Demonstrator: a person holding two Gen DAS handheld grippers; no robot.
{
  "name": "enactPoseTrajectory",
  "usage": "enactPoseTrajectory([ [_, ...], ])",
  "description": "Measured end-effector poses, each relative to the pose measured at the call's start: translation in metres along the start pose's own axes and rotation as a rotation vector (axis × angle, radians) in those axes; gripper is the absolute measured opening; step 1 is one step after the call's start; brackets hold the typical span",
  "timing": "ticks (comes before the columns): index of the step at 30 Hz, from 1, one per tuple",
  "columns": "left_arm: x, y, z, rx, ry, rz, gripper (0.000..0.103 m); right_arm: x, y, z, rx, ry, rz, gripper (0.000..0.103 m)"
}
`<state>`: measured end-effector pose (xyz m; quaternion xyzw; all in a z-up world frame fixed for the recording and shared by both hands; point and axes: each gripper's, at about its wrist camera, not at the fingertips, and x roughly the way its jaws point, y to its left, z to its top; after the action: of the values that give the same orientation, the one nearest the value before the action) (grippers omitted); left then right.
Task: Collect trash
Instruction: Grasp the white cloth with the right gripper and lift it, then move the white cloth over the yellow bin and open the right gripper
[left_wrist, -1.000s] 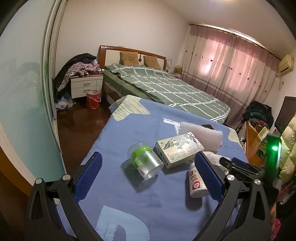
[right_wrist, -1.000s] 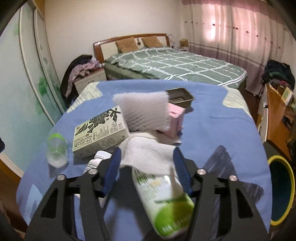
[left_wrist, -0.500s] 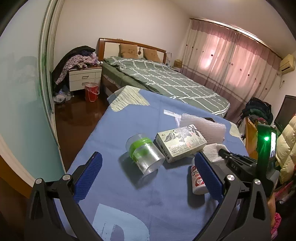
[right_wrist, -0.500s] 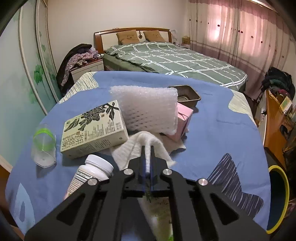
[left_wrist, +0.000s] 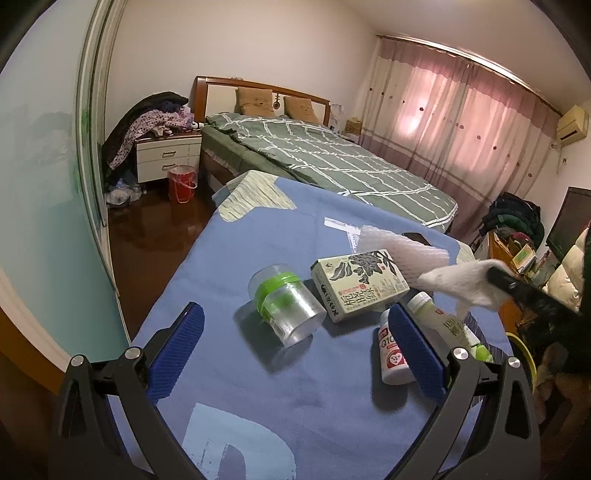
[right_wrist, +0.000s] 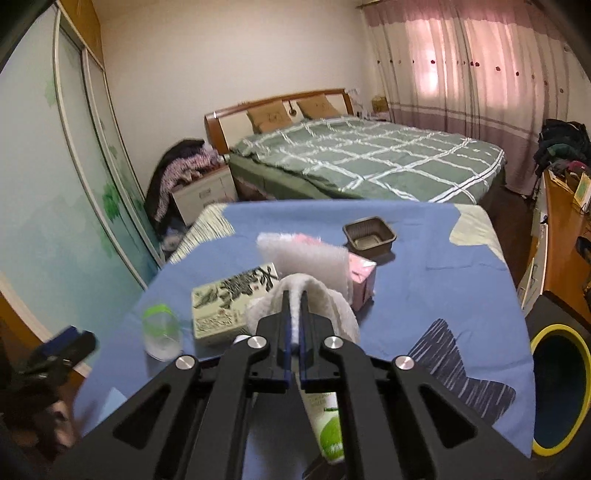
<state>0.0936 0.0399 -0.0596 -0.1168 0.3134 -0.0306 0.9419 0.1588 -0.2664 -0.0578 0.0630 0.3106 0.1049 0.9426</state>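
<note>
The right claw is clamped tight, its blue pads pinching a white tissue and angled downward. The left claw hovers tilted down, its jaws spread wide with nothing gripped between them.

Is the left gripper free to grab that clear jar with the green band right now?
Probably yes: the left gripper is open and empty, and the clear jar lies just ahead between its fingers with nothing in the way.

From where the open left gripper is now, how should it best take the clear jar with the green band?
Grip the clear jar across its round body below the green band, coming from above. It lies on its side with its open end toward the left gripper, and both flanks look free.
</note>
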Motion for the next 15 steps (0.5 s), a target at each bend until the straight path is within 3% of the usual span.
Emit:
enactPoseTrajectory([
  [9, 0.000, -0.012, -0.005, 0.027, 0.006, -0.020, 0.098, -0.042, -0.039, -0.002, 0.102, -0.075, -0.035, 0.003],
  [15, 0.002, -0.024, -0.009, 0.051, 0.014, -0.036, 0.098, -0.062, -0.093, -0.018, 0.199, -0.111, -0.203, 0.003],
])
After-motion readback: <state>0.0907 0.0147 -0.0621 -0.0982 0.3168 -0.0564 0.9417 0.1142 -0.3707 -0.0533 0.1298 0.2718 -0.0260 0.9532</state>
